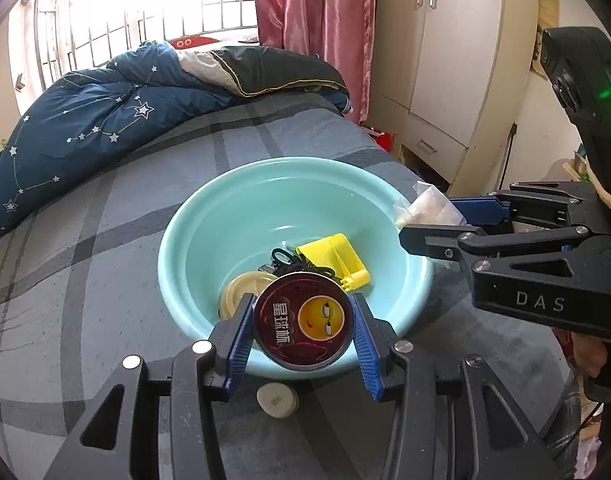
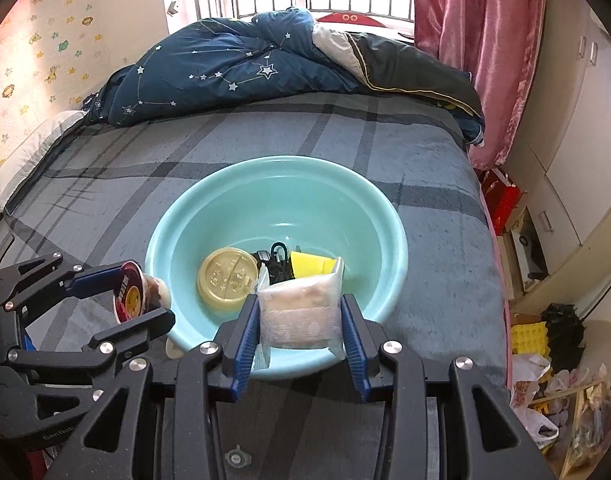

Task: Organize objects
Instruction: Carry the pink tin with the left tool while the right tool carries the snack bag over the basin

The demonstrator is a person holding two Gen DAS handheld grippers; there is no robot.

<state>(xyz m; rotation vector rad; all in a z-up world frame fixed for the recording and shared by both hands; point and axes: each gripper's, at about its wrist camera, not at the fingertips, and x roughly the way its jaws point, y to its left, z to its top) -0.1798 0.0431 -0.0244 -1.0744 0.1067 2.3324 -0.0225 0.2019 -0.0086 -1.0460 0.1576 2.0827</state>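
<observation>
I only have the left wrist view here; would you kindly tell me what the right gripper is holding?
Observer: The right gripper is shut on a clear snack packet, held upright over the near rim of the teal basin.
Operator: Thank you. Is the beige lid in the basin fully visible from your side?
Observer: Yes, the beige lid lies flat on the basin floor, left of the yellow item.
Operator: And my left gripper's cup, what does it look like from the side?
Observer: The left gripper holds the cup tilted, its printed lid facing the camera.
</observation>
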